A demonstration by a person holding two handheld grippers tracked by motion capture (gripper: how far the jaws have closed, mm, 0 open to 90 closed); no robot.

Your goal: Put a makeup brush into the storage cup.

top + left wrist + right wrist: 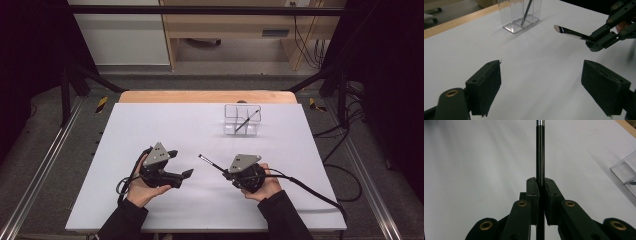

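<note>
The right gripper (pixel 226 172) is clamped on a brush (pixel 211 163). The brush points left toward the left gripper (pixel 181 164), whose jaws stand wide apart, holding nothing.

Black brush handle (pixel 539 157) clamped in right gripper (pixel 540 192)

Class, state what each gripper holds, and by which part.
The right gripper clamps a makeup brush by its black handle, bristles pointing away. The left gripper stands open, holding nothing.
</note>
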